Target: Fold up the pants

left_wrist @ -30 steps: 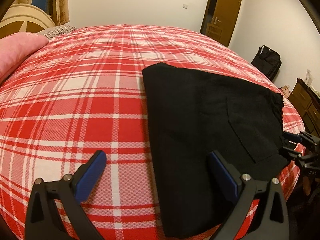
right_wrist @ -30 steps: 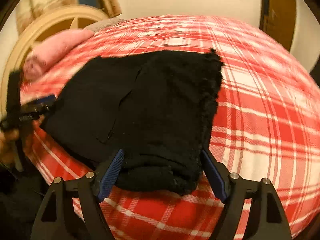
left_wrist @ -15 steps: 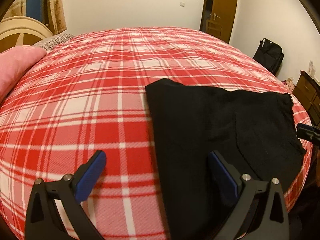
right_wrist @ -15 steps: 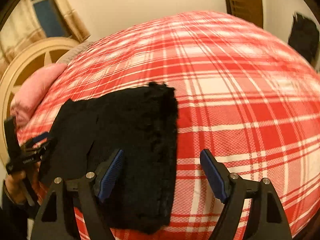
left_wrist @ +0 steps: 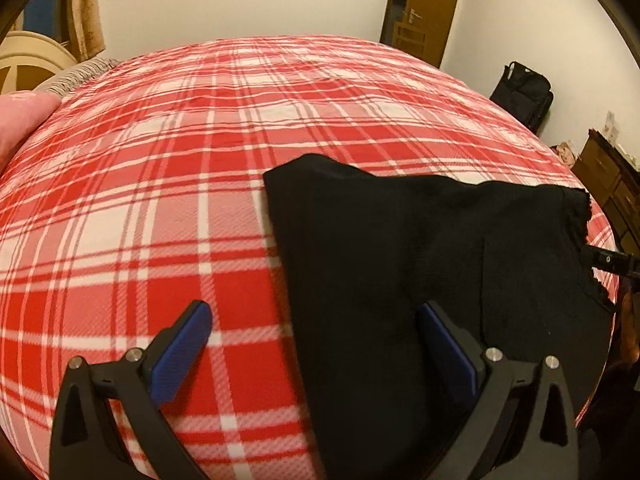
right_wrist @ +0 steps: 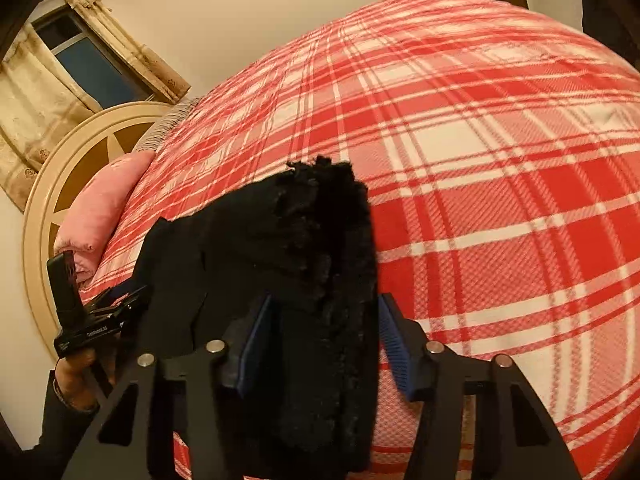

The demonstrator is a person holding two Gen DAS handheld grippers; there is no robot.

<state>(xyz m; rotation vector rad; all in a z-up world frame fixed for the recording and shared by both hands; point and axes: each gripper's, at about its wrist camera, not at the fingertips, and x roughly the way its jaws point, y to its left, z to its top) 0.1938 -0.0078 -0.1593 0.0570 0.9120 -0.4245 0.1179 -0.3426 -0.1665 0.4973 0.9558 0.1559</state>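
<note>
Black folded pants (left_wrist: 420,264) lie on the red plaid bed (left_wrist: 200,140) near its front right edge. My left gripper (left_wrist: 316,344) is open above the pants' left edge, one finger over the bedspread, one over the cloth. In the right wrist view the pants (right_wrist: 288,248) show their frayed hem end. My right gripper (right_wrist: 324,340) is open with the hem edge between its blue pads, apart from the cloth. The left gripper (right_wrist: 108,312) shows at the left of that view, and the right gripper's tip (left_wrist: 604,260) at the far right of the left wrist view.
A pink pillow (right_wrist: 100,204) and round cream headboard (right_wrist: 52,184) stand at the bed's head. A black bag (left_wrist: 524,96) and a wooden door (left_wrist: 428,4) are by the far wall. A wooden dresser (left_wrist: 608,184) stands at the right.
The right gripper has swung back over the pants' frayed hem, which now sits between its fingers. The left gripper pulled back a little; the pants lie flat and still.
</note>
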